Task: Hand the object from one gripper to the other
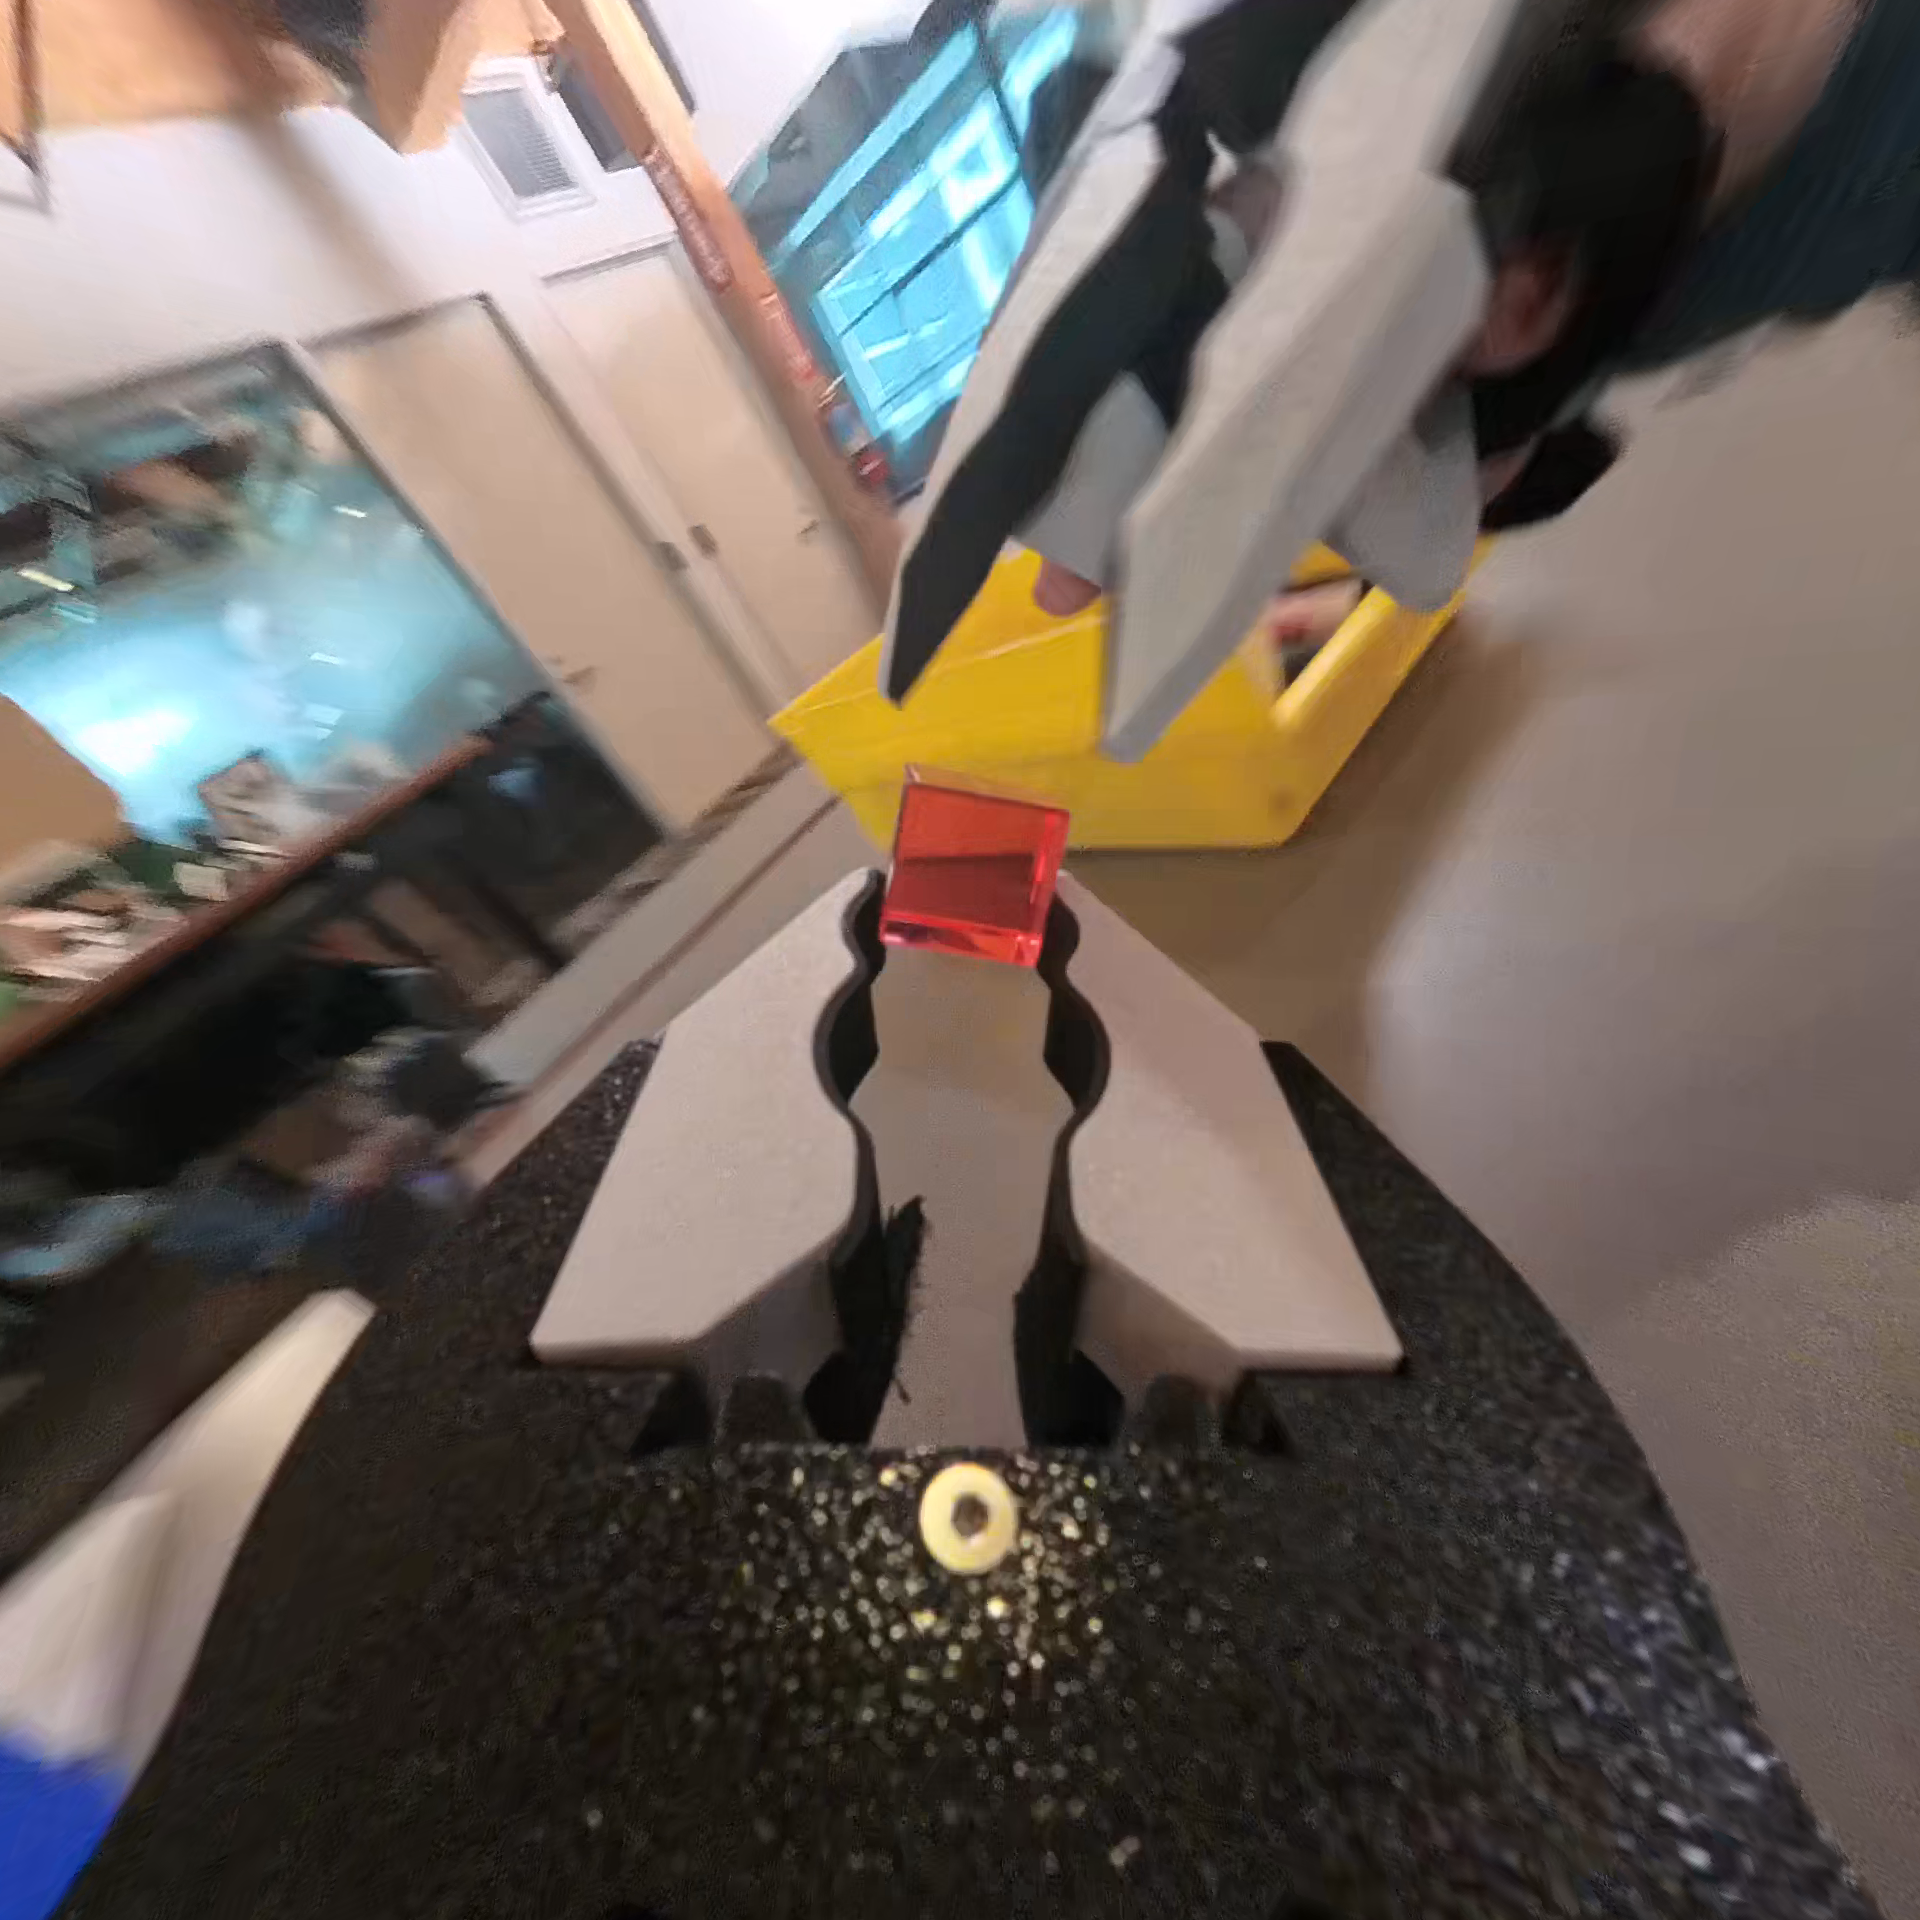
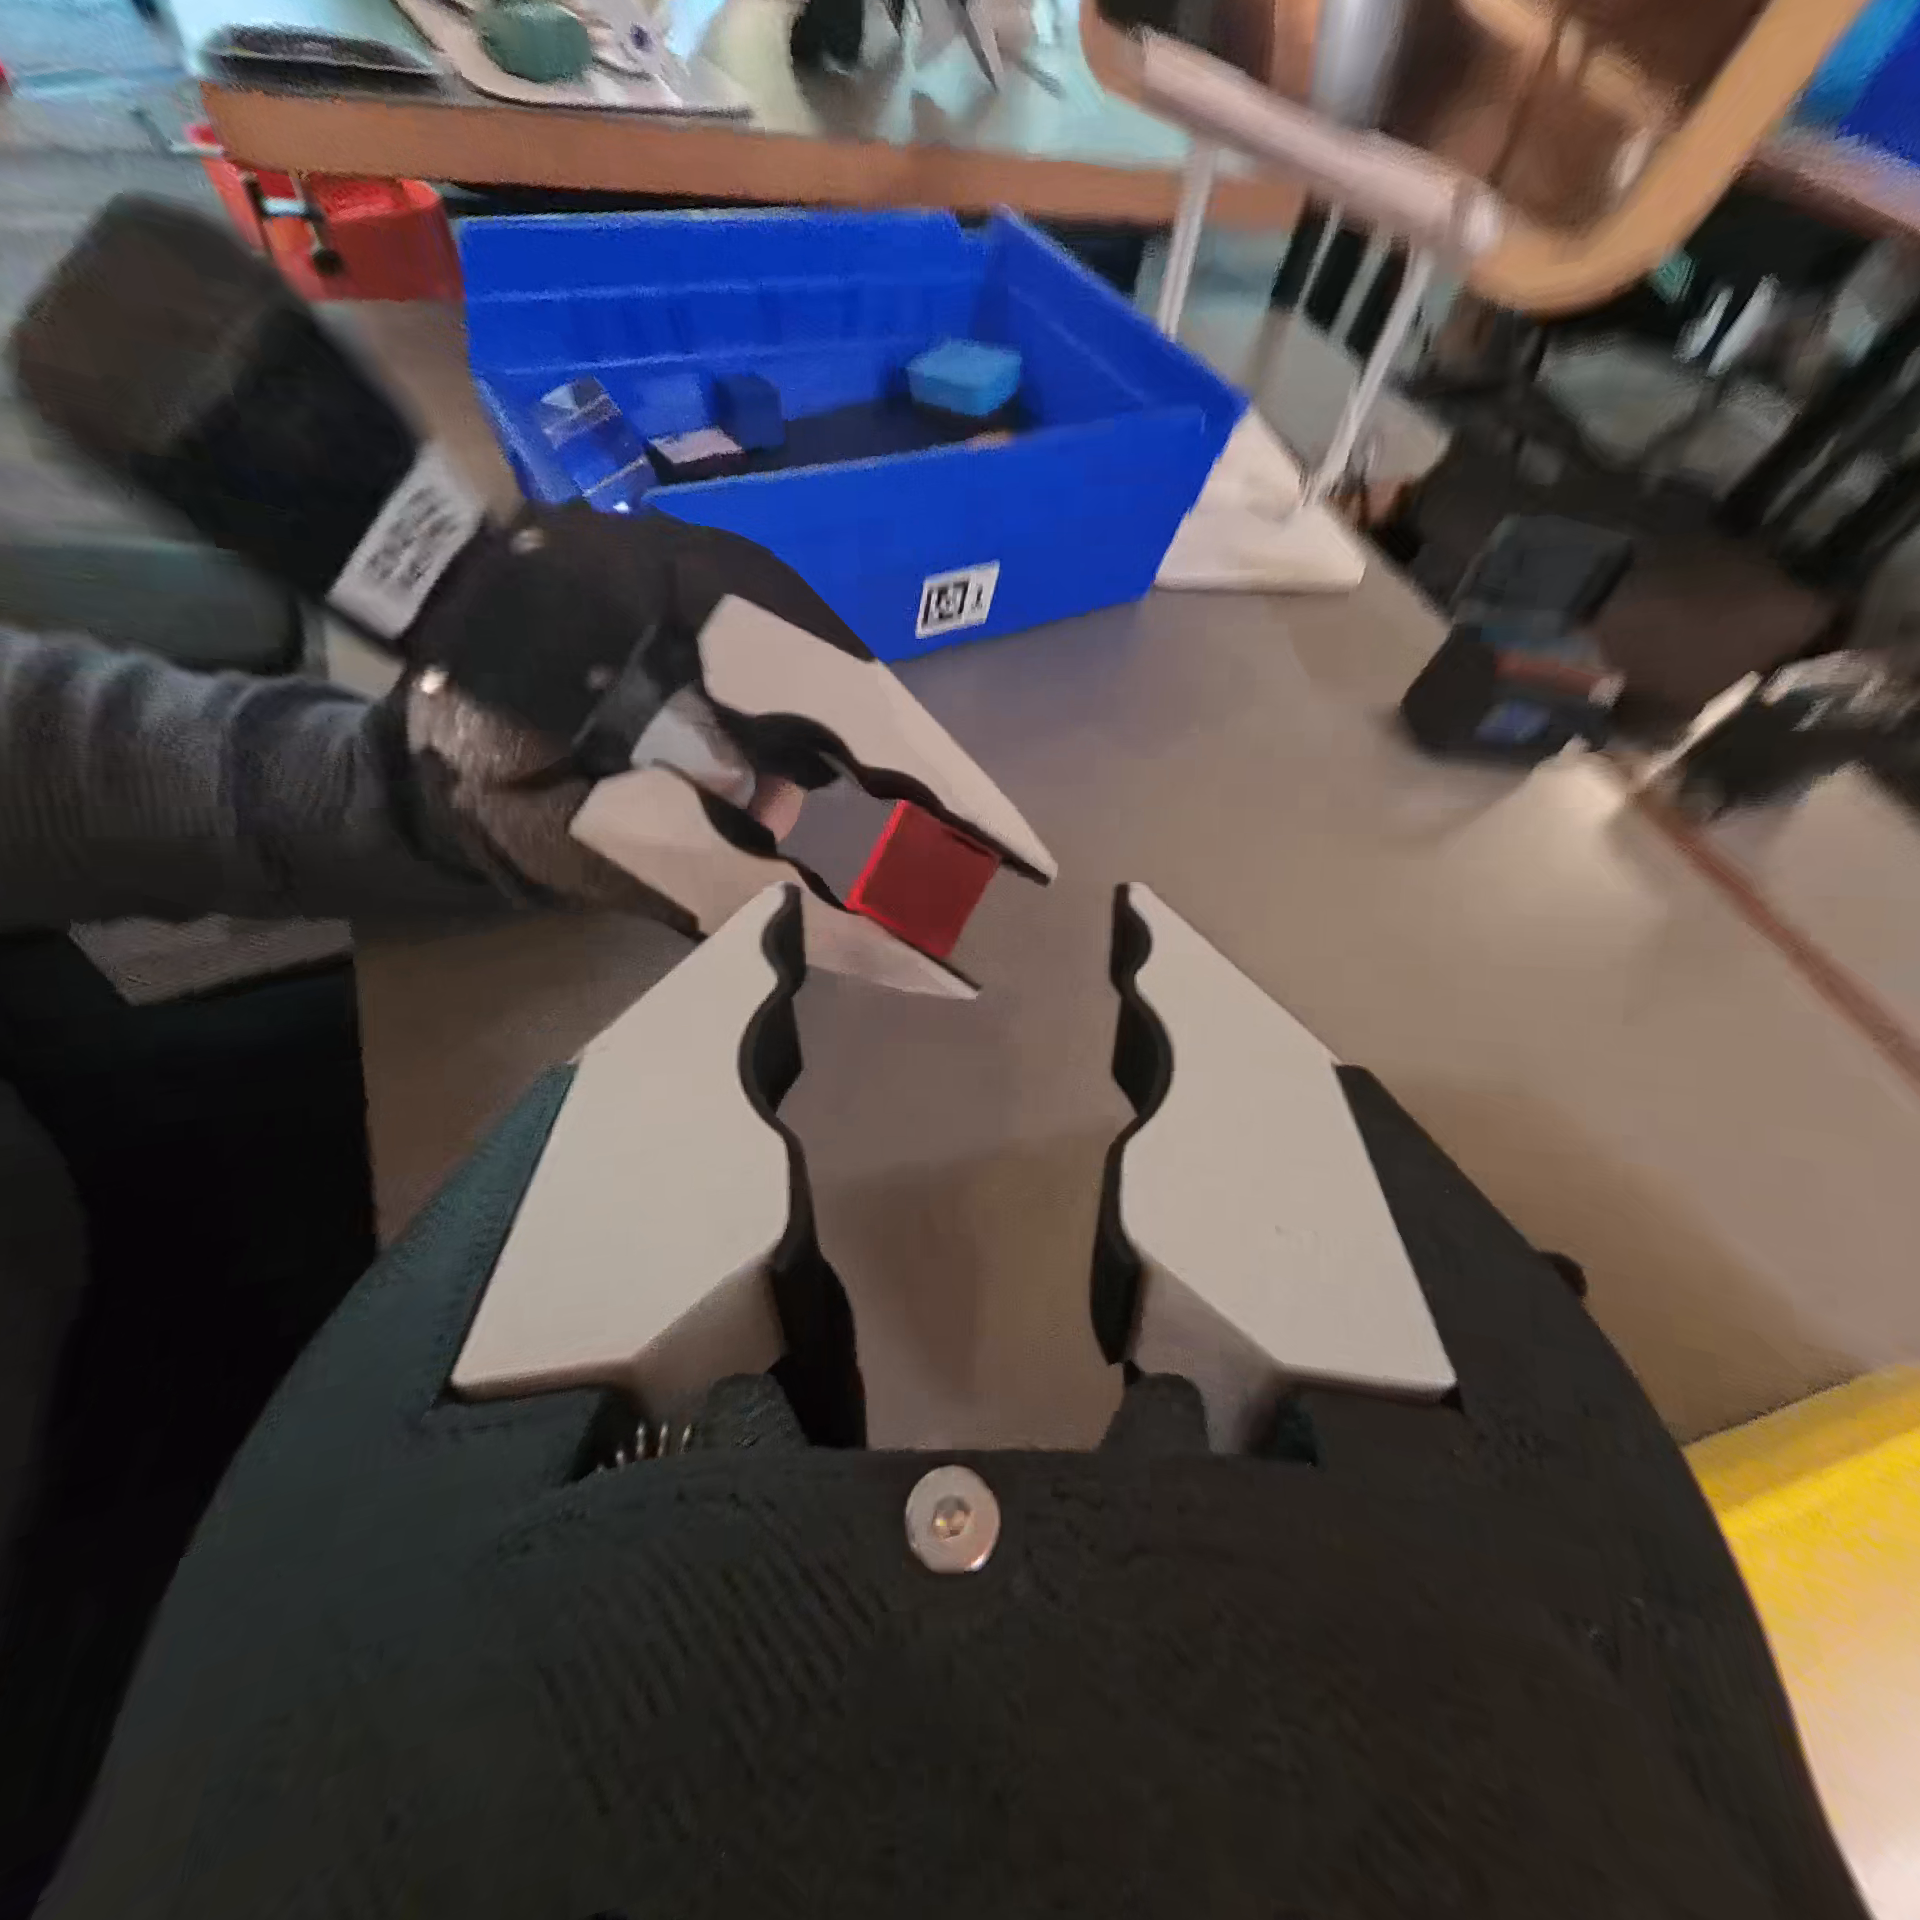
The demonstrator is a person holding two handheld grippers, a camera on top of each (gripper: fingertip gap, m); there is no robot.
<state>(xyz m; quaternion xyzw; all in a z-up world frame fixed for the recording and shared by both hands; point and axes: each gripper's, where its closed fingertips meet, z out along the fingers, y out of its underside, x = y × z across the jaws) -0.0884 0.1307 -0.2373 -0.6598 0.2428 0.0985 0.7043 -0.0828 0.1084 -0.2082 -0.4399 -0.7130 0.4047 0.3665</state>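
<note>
Left gripper [image 1: 961,914] clamped on one translucent red cube [image 1: 974,875], pinched right at the fingertips, cube tilted, roughly half of it sticking out past the tips. Same grip seen from the right wrist view: left gripper [image 2: 1013,925] coming in from the left, held by a gloved hand [image 2: 499,748], red cube [image 2: 923,878] between its two tips, held above the grey table [image 2: 1299,935].

Right gripper [image 2: 956,894] spread wide, nothing between its fingers. Cube just ahead of the right gripper's left fingertip [image 2: 784,914], not touching either finger, slightly left of the gap's centre line. From the left wrist view: right gripper [image 1: 1013,717] coming down from upper right, tips apart, just above the cube, clear gap remaining.

Counts: two grippers, one red cube, one blue bin [image 2: 935,520] behind on the table, one yellow bin [image 1: 1143,758] behind the right gripper. Inside the blue bin about five small blocks: one clear, three or so blue, one dark; blurred, so exact count uncertain. One square marker sticker [image 2: 956,600] on the blue bin's front wall. Dark device [image 2: 1517,644] on the table at right, too blurred to identify.
</note>
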